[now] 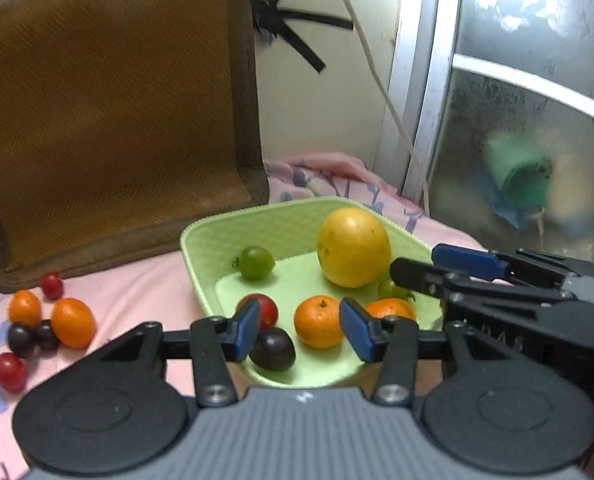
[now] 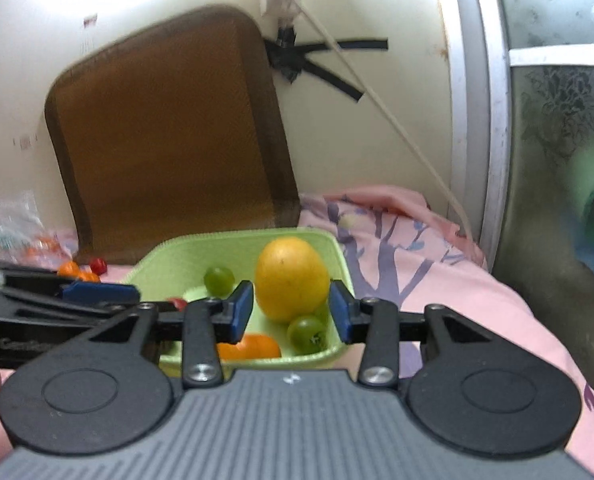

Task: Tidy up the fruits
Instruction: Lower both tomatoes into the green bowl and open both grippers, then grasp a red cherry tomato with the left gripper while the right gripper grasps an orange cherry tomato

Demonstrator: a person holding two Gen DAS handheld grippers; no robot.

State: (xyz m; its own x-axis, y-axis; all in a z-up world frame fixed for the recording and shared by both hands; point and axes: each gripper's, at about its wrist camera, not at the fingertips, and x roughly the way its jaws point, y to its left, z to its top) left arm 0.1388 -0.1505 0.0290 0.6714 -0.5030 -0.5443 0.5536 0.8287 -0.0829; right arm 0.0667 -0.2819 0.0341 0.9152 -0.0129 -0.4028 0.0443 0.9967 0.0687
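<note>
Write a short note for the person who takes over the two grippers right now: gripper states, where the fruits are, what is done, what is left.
Left gripper: open, empty, over the near edge of the green tray.
Right gripper: open, empty, at the tray's right side.
Done: in the tray lie the big yellow fruit, two oranges, green, red and dark small ones.
Left: on the pink sheet, left of the tray, two oranges, two red and two dark small fruits.

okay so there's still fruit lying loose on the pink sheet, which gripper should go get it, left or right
Probably left. The loose oranges and small red and dark fruits lie off the left side of the green tray, nearer the open left gripper. The right gripper, also open, hovers over the tray's right side.
</note>
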